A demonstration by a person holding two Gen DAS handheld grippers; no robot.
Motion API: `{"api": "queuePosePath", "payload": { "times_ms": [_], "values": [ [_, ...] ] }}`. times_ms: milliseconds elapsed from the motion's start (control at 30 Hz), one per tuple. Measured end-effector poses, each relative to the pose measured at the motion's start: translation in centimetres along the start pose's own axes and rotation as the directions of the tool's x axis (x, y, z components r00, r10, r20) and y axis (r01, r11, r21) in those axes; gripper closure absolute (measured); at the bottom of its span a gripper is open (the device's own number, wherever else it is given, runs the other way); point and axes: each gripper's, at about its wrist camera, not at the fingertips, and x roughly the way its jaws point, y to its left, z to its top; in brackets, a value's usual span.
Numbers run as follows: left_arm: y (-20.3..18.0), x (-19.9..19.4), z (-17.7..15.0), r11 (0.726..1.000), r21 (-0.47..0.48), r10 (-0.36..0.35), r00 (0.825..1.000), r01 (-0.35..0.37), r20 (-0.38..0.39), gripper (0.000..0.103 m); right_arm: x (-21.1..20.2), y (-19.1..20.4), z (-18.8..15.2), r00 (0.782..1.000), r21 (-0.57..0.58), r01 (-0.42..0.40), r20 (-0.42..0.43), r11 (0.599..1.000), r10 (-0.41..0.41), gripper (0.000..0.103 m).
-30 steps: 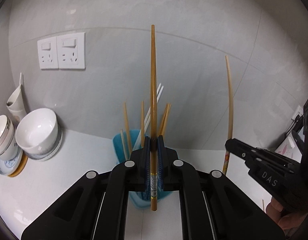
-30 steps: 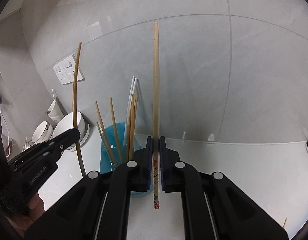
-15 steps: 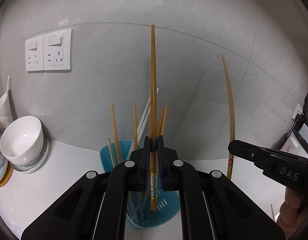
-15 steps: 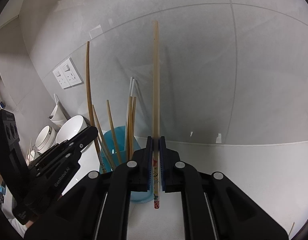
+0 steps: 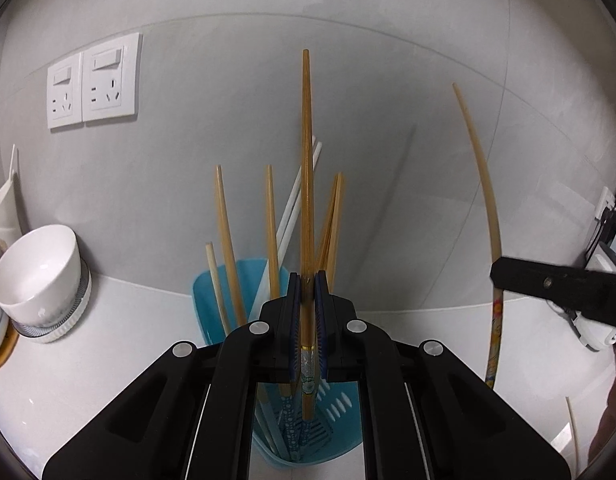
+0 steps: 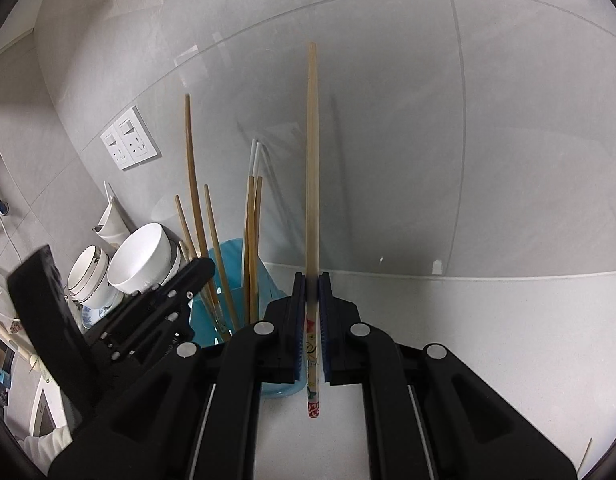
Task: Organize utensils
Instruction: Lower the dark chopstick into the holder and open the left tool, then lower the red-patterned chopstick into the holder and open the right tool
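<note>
My left gripper (image 5: 307,280) is shut on a brown wooden chopstick (image 5: 306,168), held upright with its lower end inside the blue utensil holder (image 5: 211,300). Several chopsticks, wooden and white, stand in the holder. My right gripper (image 6: 312,280) is shut on a pale chopstick (image 6: 312,152) with a painted lower end, held upright just right of the blue holder (image 6: 231,256), its end above the counter. The left gripper (image 6: 195,268) shows at lower left in the right wrist view. The right gripper (image 5: 496,272) with its chopstick (image 5: 488,200) shows at right in the left wrist view.
White bowls (image 5: 39,272) and cups (image 6: 89,276) are stacked left of the holder. A double wall socket (image 5: 93,80) is on the grey tiled wall. A loose chopstick (image 5: 572,428) lies on the white counter (image 6: 488,320) at the right.
The left gripper has moved over the blue holder and down, so its chopstick's end now sits inside. The right gripper with its chopstick has shifted slightly closer to the holder.
</note>
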Motion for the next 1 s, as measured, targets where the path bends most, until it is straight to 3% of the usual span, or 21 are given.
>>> {"api": "queuePosePath", "payload": {
  "times_ms": [433,467,567,633,700,1000],
  "values": [
    [0.1,-0.3,0.4,0.999,0.030,0.025,0.995,-0.022,-0.096,0.093,0.4,0.5,-0.1,1.000,-0.031,-0.007,-0.024,0.999,0.007,0.097],
    [0.2,-0.5,0.5,0.999,0.035,0.027,0.994,-0.024,-0.104,0.089,0.3,0.6,-0.1,1.000,-0.033,-0.009,-0.024,0.999,0.008,0.097],
    [0.8,-1.6,0.7,0.999,0.023,0.031,0.991,-0.028,-0.130,0.062,0.3,1.0,0.1,1.000,-0.045,-0.019,-0.021,0.999,0.018,0.097],
    [1.2,-2.0,0.8,0.999,0.024,0.031,0.988,-0.028,-0.151,0.058,0.3,1.3,0.2,0.999,-0.055,-0.033,-0.017,0.998,0.032,0.097],
    [1.7,-2.6,0.7,0.999,0.027,0.044,0.984,-0.040,-0.171,0.043,0.3,1.5,0.2,0.999,-0.061,-0.040,-0.010,0.997,0.040,0.097],
    [3.8,-3.8,-0.1,0.995,0.009,0.096,0.969,-0.097,-0.229,0.022,1.1,3.7,0.8,0.994,-0.093,-0.096,0.036,0.991,0.099,0.097]
  ]
}}
